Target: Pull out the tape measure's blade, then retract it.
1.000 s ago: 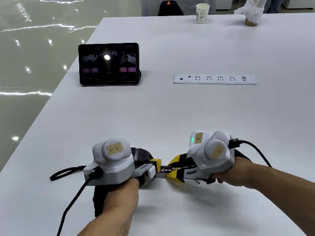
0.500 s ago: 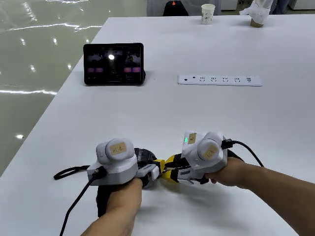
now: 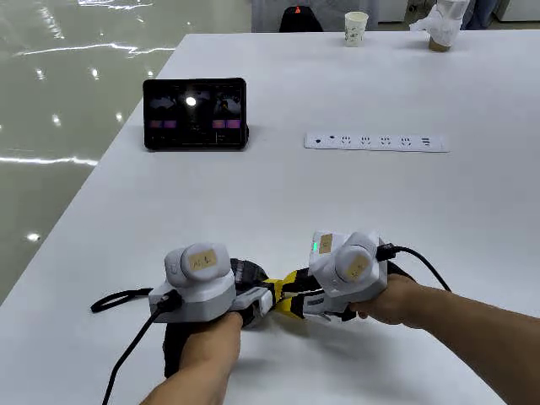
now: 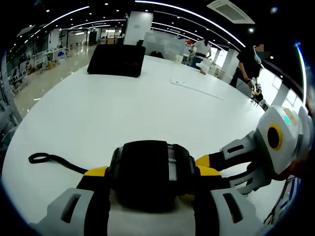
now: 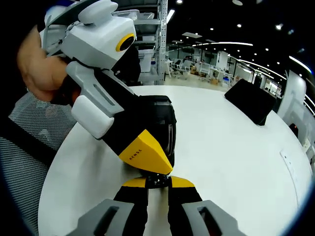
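Tape measure (image 3: 246, 272), at lower centre of the head view, sits clamped in the left gripper's (image 4: 150, 172) jaws as an anchor, while the right gripper's (image 5: 157, 183) jaws pinch its blade tip (image 5: 157, 177).

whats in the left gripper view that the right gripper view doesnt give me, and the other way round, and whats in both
Left gripper view: the black wrist strap lying on the white table, trailing off the tape measure toward that view's left, and people standing past the far edge.
Right gripper view: the blade end pinched in the right gripper, close to the case mouth.
Both: the tape measure clamped by the left gripper, and the dark tablet farther along the table.
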{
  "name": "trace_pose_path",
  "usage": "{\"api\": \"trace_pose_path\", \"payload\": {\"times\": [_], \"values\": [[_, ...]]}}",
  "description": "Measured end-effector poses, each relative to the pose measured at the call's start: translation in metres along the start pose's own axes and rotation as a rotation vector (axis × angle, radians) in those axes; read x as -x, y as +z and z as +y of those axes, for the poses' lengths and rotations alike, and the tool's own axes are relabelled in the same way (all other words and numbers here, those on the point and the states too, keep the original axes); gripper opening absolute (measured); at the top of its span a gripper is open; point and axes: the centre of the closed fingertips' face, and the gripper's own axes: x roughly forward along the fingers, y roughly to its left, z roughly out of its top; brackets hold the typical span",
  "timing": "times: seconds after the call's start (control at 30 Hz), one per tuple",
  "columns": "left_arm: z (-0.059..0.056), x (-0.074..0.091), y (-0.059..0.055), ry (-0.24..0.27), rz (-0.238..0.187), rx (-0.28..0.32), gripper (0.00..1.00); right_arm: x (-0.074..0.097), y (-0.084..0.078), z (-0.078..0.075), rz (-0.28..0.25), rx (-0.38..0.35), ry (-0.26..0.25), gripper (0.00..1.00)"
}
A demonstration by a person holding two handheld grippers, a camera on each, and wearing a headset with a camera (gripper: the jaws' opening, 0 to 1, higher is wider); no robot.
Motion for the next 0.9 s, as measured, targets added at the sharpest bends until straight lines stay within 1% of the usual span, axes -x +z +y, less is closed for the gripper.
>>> {"api": "trace_pose_path", "payload": {"times": [0.1,0.17,0.33,0.43,0.6,0.7,0.9], "values": [[0.0,0.0,0.0,-0.001,0.0,-0.002,0.65,-0.001,0.0,0.001,0.014,0.0,-0.002,0.12],[0.0,0.0,0.0,-0.001,-0.001,-0.001,0.65,-0.001,0.0,0.001,0.032,0.026,-0.005,0.13],[0.0,0.0,0.0,-0.001,0.003,0.007,0.66,0.0,0.0,0.001,0.043,0.033,-0.008,0.13],[-0.001,0.001,0.0,-0.003,0.007,0.01,0.65,0.002,0.0,0.0,0.043,0.018,-0.015,0.14],[-0.001,0.003,0.001,-0.008,0.01,0.017,0.64,0.01,0.001,0.0,0.042,0.008,-0.033,0.16],[-0.002,0.006,0.002,-0.017,0.014,-0.001,0.65,0.015,0.0,-0.001,0.043,-0.011,-0.049,0.17],[-0.002,0.013,0.003,-0.034,0.012,-0.034,0.67,0.03,-0.003,0.001,0.043,-0.018,-0.08,0.2]]}}
